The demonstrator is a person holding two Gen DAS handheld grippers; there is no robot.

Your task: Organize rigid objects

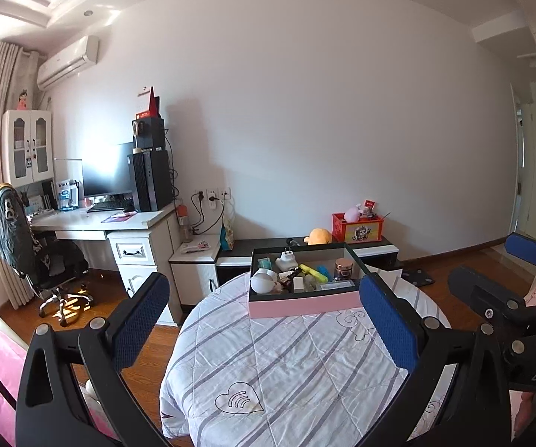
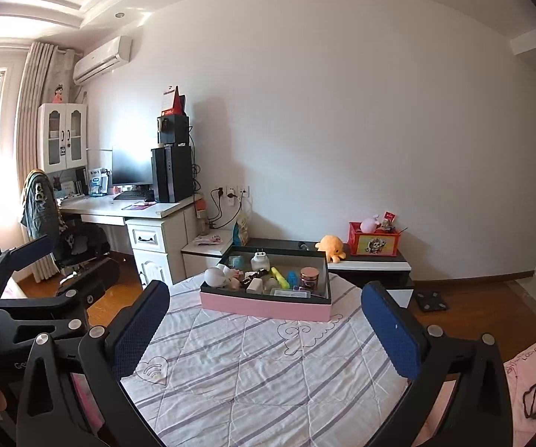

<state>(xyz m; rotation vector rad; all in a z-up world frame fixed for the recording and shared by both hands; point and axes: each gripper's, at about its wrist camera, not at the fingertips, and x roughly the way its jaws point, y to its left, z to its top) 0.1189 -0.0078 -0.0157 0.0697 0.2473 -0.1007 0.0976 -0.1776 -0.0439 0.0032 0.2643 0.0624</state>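
Left wrist view: left gripper spread wide, blue pads empty, hovering over round table with striped white quilted cover. Shallow pink-sided rectangular box with dark rim sits at 12 o'clock on the far table edge, holding the small rigid items: white ball, white plug adapter, yellow marker, copper-lidded jar. Right gripper visible at 3 o'clock, fingers apart, nothing between them. Right wrist view: same box at 12 o'clock, items all inside it; none seen loose on the cover. Right gripper spread, empty; left gripper at 9 o'clock, also parted. The scene fits either items awaiting sorting inside the box or everything already gathered there. For any pick: approach from above, close across the item's narrow side, avoid knocking neighbours, keep clear of the box rim.
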